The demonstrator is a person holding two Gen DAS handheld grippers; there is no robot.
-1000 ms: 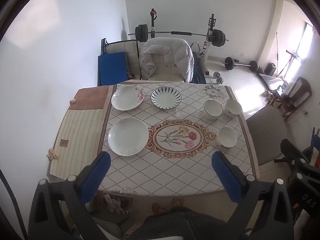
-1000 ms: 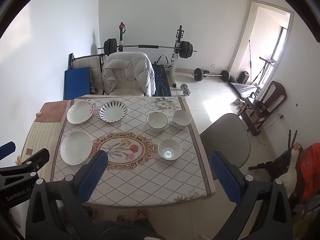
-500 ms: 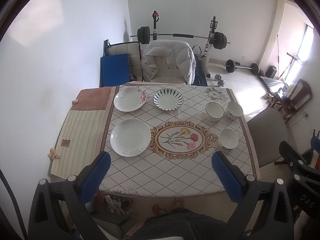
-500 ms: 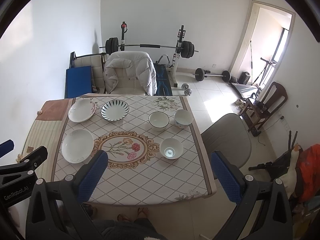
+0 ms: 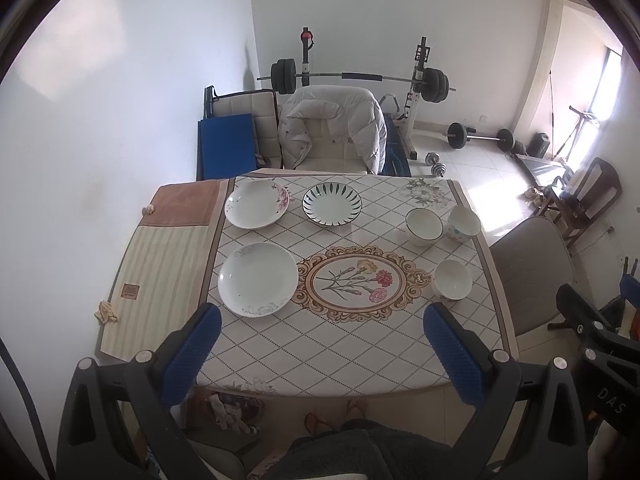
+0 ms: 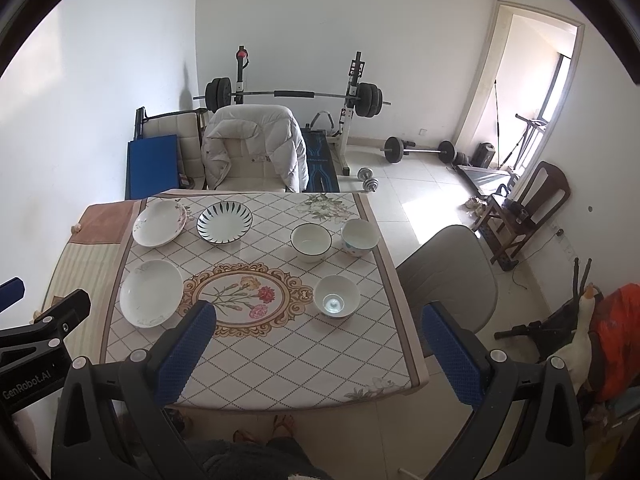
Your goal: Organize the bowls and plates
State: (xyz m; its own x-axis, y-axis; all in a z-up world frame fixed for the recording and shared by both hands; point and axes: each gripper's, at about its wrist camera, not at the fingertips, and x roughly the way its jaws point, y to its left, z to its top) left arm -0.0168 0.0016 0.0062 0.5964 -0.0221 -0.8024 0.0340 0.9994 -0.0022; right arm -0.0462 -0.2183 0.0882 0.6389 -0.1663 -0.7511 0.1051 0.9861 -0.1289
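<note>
While both grippers hover above the near edge of the desk (image 5: 340, 356), six pieces of crockery stand on its patterned cloth: three plates on the left half and three bowls on the right half, all upright and none stacked.

Plates:
- plain white plate (image 5: 258, 279), nearest on the left, just beside the oval flower medallion (image 5: 356, 282)
- pink-flowered plate (image 5: 256, 204) at the far left corner
- green-striped plate (image 5: 332, 204) just right of it, apart from it

Bowls:
- dark-rimmed bowl (image 5: 423, 221) and patterned bowl (image 5: 464, 223), side by side near the far right edge; whether they touch cannot be told
- plain white bowl (image 5: 453, 280), nearer, alone beside the medallion's right end

All six are round, so none has a long axis; every opening faces up.

Left gripper (image 5: 322, 354): raised well above the desk, aimed forward and down over its near edge; blue fingers (image 5: 192, 354) spread wide, holding nothing.

Right gripper (image 6: 320, 354): same raised pose to the right, its view centred nearer the bowls; blue fingers (image 6: 450, 354) spread wide, holding nothing.

Each gripper's frame shows at the edge of the other's view. Beyond the desk stands a chair draped with a white jacket (image 5: 334, 120)
</note>
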